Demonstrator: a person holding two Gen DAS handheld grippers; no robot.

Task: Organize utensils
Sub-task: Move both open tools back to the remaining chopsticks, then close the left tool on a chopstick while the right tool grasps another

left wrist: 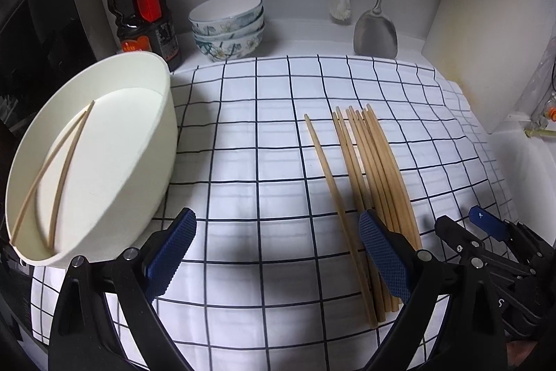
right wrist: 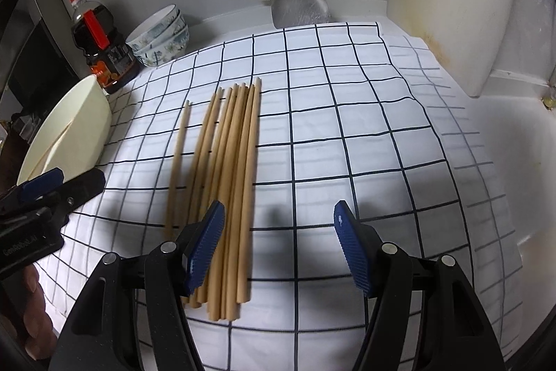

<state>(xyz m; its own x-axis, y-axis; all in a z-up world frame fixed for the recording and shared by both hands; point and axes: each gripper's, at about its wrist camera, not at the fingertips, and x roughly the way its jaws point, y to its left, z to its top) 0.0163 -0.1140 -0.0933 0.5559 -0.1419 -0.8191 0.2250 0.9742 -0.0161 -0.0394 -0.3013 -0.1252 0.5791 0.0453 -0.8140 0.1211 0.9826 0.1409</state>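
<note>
Two blue-padded grippers hover, released, over pale wooden chopsticks [right wrist: 226,183].
Left gripper [left wrist: 278,259] and right gripper [right wrist: 278,249] grasp nothing; cream round tub [left wrist: 146,169], left of frame.

Home kitchen: soy sauce bottle [left wrist: 144,6], stacked bowls [left wrist: 227,28], hanging spatula [left wrist: 377,23].

Both pictures are a bit dim, with soft light coming from above. The white cloth [left wrist: 264,162] is the brightest part. Dark shadows lie on it just under the tongs, and one more sits beside the tub [left wrist: 104,155]. The edges bend round and fade to black (a fisheye lens does that). The sticks [right wrist: 229,169] look smeared in the right view, and the far wall is grainy. There is no strong glare.
</note>
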